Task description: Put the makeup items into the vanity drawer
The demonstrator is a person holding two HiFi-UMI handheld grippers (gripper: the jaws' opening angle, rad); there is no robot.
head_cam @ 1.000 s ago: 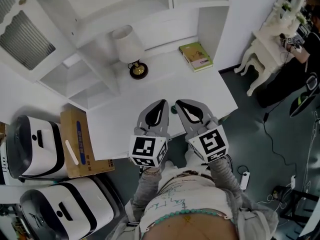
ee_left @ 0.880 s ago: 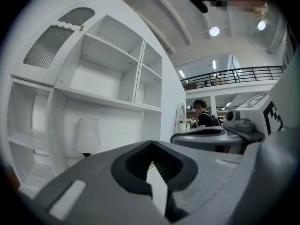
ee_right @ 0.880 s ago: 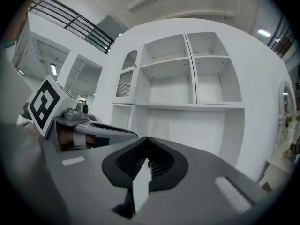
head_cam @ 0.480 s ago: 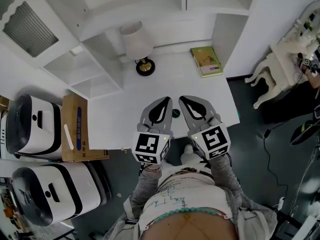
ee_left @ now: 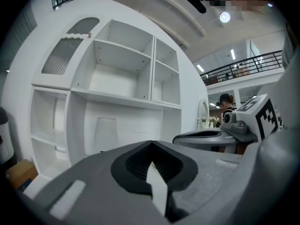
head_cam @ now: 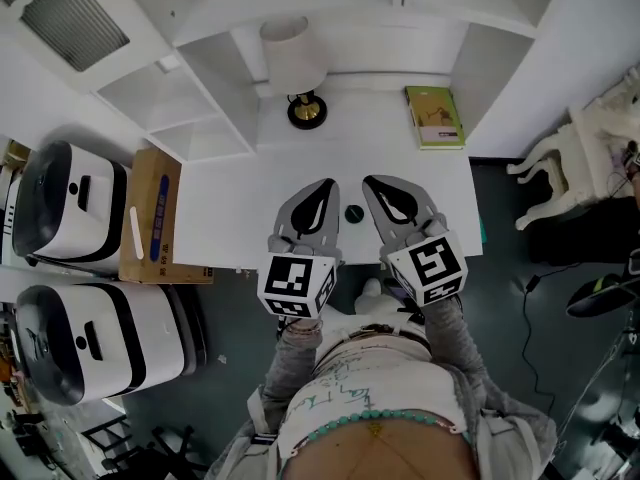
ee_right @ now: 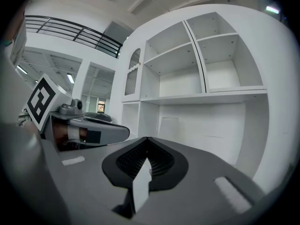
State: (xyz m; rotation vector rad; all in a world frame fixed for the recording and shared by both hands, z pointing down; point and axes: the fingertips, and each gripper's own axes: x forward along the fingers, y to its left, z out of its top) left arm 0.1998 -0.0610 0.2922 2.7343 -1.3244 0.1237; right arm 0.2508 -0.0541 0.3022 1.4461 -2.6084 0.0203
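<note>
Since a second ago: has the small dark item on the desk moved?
No. The small dark round item keeps its place against the lamp base and green book; only the camera turned.

Head count on and around the tabletop

One lamp at 12 o'clock, one green book at 1, one small dark round item mid-tabletop. At 9, two white-and-black machines and one cardboard box. Two grippers: left gripper, right gripper.
</note>
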